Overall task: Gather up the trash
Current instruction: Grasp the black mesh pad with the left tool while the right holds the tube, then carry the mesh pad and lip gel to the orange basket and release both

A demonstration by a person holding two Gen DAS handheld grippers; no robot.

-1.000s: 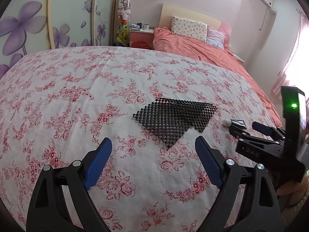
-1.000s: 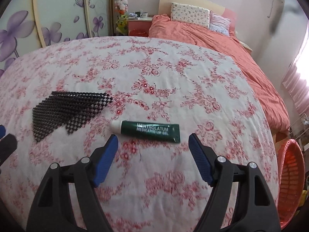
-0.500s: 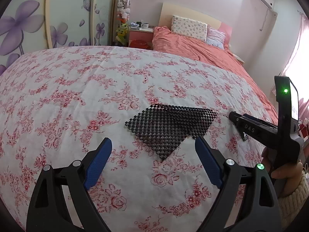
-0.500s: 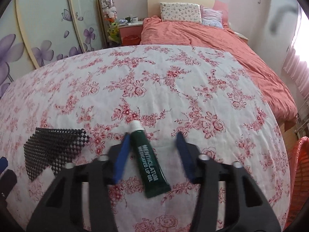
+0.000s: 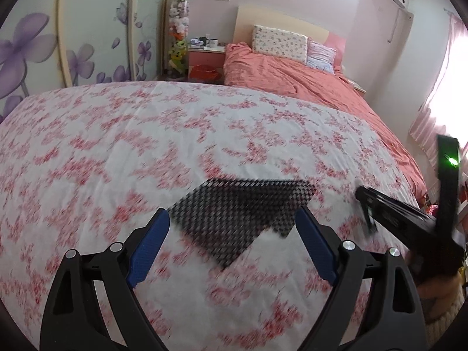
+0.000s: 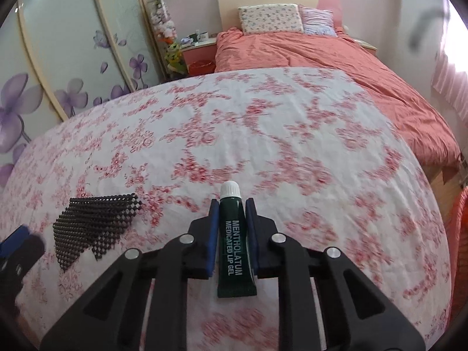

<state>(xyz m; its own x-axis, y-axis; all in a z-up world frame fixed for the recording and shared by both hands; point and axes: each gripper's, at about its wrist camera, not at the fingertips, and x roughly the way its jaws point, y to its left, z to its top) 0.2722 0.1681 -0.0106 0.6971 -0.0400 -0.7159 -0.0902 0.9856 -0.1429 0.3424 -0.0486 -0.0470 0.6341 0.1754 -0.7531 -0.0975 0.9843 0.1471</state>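
My right gripper (image 6: pixel 232 204) is shut on a dark green lip gel tube (image 6: pixel 234 245) with a white cap, held lengthwise between the blue pads above the floral sheet. A black mesh mat (image 5: pixel 239 213) lies folded on the sheet; it also shows at the left of the right wrist view (image 6: pixel 93 222). My left gripper (image 5: pixel 232 219) is open and empty, its blue pads either side of the mat's near corner, just short of it. The right gripper body (image 5: pixel 409 219) shows at the right of the left wrist view.
The floral sheet (image 5: pixel 117 146) covers a wide flat surface. An orange quilt (image 6: pixel 336 67) and pillows (image 6: pixel 269 17) lie beyond. An orange basket (image 6: pixel 459 248) stands off the right edge. A wardrobe with purple flowers (image 5: pixel 44 52) runs along the left.
My right gripper has closed on the lip gel tube and holds it. My left gripper has moved closer to the black mesh mat, still open.
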